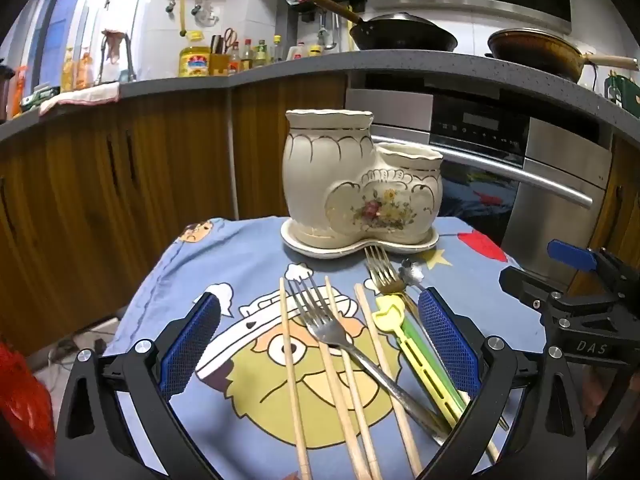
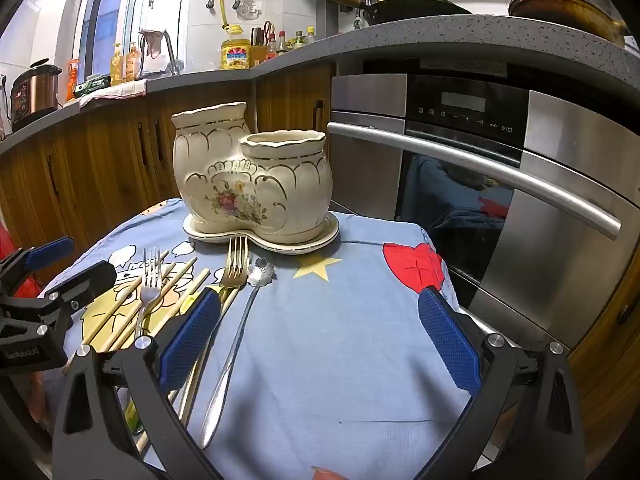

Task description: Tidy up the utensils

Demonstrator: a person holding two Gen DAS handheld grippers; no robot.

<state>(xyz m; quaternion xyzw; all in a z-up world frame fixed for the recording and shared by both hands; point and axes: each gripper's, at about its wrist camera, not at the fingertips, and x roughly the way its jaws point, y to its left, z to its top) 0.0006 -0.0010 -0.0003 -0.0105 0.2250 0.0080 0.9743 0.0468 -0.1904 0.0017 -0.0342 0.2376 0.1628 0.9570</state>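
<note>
Steel fork [image 1: 320, 320], wooden chopsticks [image 1: 292, 368] and yellow-green plastic pair [image 1: 416, 352] lie flat between the left gripper [image 1: 320, 344] fingers, released wide. Glossy ceramic holder [image 1: 360, 184], floral decal, ahead on a saucer. Right gripper [image 2: 320, 344], marked "DAS", spread wide over cartoon cloth [image 2: 340, 320], spoon [image 2: 232, 348] just left.

Ahead of the wide-open right gripper [image 2: 319, 340] lies bare blue cartoon-printed cloth [image 2: 340, 320], free up to the cream two-mouthed ceramic holder [image 2: 256, 184]. Its left finger overhangs a silver flower-ended spoon [image 2: 236, 336]. Wooden chopsticks [image 1: 294, 380] and a steel fork [image 1: 320, 320] crowd between the left gripper's [image 1: 319, 340] fingers.
</note>
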